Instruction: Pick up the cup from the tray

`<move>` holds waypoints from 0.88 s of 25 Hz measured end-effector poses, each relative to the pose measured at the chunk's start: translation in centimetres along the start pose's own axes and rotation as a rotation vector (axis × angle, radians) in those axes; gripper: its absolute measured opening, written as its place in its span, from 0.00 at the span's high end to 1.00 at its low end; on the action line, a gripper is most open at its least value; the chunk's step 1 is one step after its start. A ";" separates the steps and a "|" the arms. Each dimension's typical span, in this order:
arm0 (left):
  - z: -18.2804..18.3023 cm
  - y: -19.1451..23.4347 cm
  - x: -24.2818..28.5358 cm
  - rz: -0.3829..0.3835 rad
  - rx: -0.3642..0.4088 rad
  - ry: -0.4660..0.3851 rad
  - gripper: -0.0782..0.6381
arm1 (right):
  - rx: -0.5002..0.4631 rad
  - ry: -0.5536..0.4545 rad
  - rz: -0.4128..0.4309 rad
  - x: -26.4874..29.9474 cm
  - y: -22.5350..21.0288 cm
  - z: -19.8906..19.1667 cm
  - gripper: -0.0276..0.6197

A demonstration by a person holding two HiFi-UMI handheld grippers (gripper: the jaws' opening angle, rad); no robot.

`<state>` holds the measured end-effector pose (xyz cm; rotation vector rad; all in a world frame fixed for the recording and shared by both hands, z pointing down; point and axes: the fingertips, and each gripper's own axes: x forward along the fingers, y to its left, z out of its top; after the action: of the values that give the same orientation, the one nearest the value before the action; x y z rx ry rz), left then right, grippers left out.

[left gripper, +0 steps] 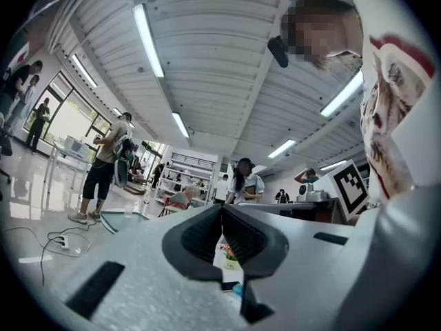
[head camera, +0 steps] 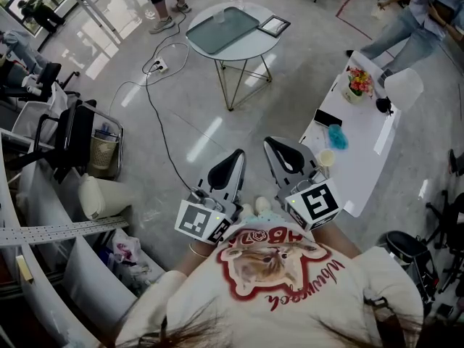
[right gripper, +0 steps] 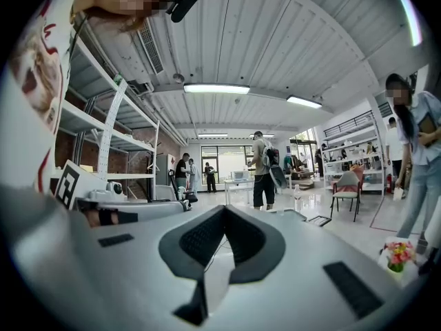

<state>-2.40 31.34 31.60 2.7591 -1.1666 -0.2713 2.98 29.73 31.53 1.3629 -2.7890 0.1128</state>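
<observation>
The clear cup [left gripper: 128,210] stood on the grey-green tray [head camera: 222,29], which lay on the round white table [head camera: 254,46], well across the floor from the person. The left gripper [head camera: 233,167] and right gripper [head camera: 284,154] were side by side near the person's chest. Each had its jaws pressed together, gripping nothing.

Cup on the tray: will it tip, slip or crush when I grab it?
The cup looks small and clear, so probably light and easy to tip. Clear walls suggest a slippery grip; glass or thin plastic, I cannot tell, so squeeze gently. The tray looks flat and smooth, so a nudge would likely slide it.
</observation>
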 end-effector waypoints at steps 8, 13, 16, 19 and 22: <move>-0.2 0.4 -0.2 0.012 0.016 -0.004 0.87 | -0.010 -0.048 0.006 -0.1 -0.1 0.9 0.92; -0.2 0.2 0.6 0.009 0.014 0.000 0.87 | -0.008 -0.047 0.025 0.0 -0.4 0.8 0.92; -0.2 0.2 1.1 0.013 0.022 -0.004 0.87 | -0.002 -0.048 0.038 0.0 -0.6 0.9 0.92; -0.5 0.3 1.7 0.023 0.026 -0.002 0.87 | -0.001 -0.046 0.041 -0.1 -1.5 0.7 0.92; -0.6 0.2 2.5 0.039 0.025 -0.004 0.87 | 0.005 -0.049 0.047 -0.2 -2.6 0.7 0.92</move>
<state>-0.73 29.44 31.99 2.7549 -1.2313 -0.2601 5.19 28.25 30.98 1.3193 -2.8631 0.0885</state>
